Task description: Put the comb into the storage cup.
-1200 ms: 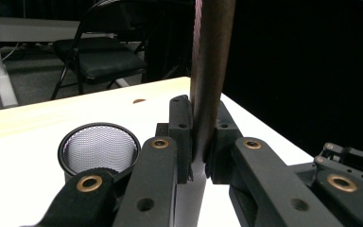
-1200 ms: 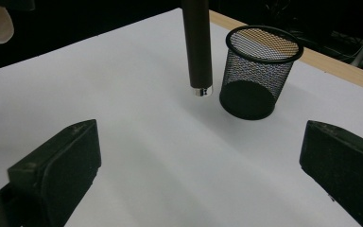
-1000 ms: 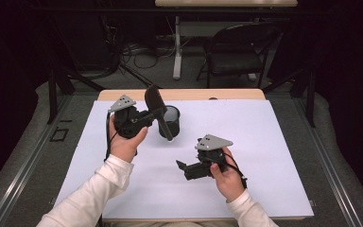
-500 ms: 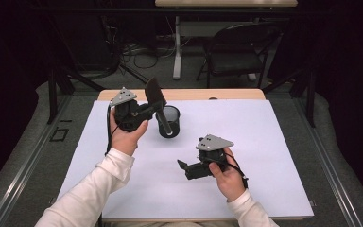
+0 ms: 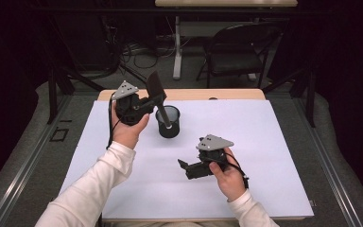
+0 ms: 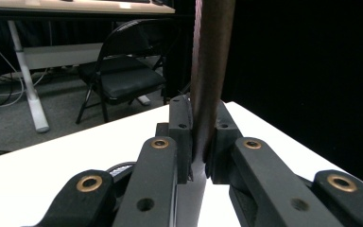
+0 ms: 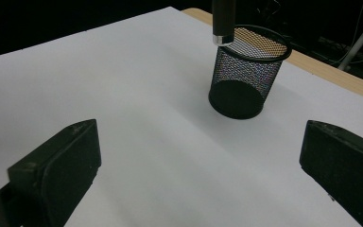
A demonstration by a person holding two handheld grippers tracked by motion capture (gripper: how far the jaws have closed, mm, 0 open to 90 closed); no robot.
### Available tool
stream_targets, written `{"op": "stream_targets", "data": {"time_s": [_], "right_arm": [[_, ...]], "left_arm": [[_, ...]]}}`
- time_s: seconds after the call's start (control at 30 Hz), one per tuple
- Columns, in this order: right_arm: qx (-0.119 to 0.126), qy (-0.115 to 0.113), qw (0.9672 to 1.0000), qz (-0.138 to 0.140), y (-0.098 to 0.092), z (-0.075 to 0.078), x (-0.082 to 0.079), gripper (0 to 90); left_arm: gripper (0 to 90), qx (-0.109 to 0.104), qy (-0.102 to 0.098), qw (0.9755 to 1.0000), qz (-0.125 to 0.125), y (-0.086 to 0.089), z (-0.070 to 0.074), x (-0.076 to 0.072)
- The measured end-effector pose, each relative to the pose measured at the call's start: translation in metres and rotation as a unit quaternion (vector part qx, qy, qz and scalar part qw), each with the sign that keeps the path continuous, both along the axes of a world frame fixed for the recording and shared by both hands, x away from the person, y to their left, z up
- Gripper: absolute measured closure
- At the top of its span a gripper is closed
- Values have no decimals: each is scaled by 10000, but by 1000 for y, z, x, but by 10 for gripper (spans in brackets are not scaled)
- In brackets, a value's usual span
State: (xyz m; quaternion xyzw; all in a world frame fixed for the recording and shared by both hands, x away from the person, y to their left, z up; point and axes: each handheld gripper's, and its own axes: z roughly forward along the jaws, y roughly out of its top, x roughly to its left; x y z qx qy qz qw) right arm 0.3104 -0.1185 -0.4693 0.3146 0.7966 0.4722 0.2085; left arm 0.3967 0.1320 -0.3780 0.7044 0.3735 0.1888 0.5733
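Note:
My left gripper [image 5: 151,101] is raised above the white table sheet [image 5: 264,142] and shut on a dark spatula-like tool [image 5: 155,86]. Its flat blade points up and its handle slants down to the mouth of a black mesh cup [image 5: 168,124]. In the left gripper view both pads press on the tool [image 6: 212,71] at the gripper [image 6: 199,142]. In the right gripper view the handle's silver end [image 7: 223,38] hangs at the rim of the mesh cup [image 7: 246,71]. My right gripper [image 5: 189,168] rests low on the sheet, open, with nothing between its jaws [image 7: 201,161].
The sheet covers a wooden table whose far edge [image 5: 236,93] lies just behind the cup. A black folding chair [image 5: 236,56] and a desk leg [image 5: 177,52] stand on the floor beyond. Metal rails run along both sides of the table.
The left hand has tipped the tool more upright and brought its handle end down to the cup's mouth. The right hand and the cup have stayed put.

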Motion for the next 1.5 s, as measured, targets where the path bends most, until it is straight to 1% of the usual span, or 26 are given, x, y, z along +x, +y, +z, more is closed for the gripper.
{"op": "stream_targets", "data": {"time_s": [0.03,0.1,0.23,0.4,0.5,0.57,0.73,0.97,1.33,1.5], "right_arm": [[-19,-3,10000,-12,0,0,0,4],[-76,-1,10000,-64,-1,-1,1,42],[-54,3,9999,-98,-1,-1,1,75],[-21,26,10000,-90,-2,0,2,60],[-29,37,9999,-90,-2,-1,2,12],[-12,57,10000,-52,-2,-1,2,0],[2,74,10000,-38,-2,-1,2,0],[-16,66,10000,-41,-3,-1,2,0],[-27,77,10000,-24,-3,-1,2,0],[-41,71,10000,1,-2,-1,2,0]], "left_arm": [[834,21,-4,10000,-5,0,1,1],[834,32,0,10000,-11,-3,2,3],[834,69,-8,10000,-15,-5,3,5],[834,103,-14,9999,-4,-9,5,10],[834,106,-12,9999,16,-11,6,13],[834,116,-13,9999,18,-12,7,15],[834,139,-24,9999,33,-14,8,19],[834,144,8,9998,135,-15,5,27],[834,149,17,9994,296,-11,1,37],[834,193,13,9993,329,-10,-2,42]]}}
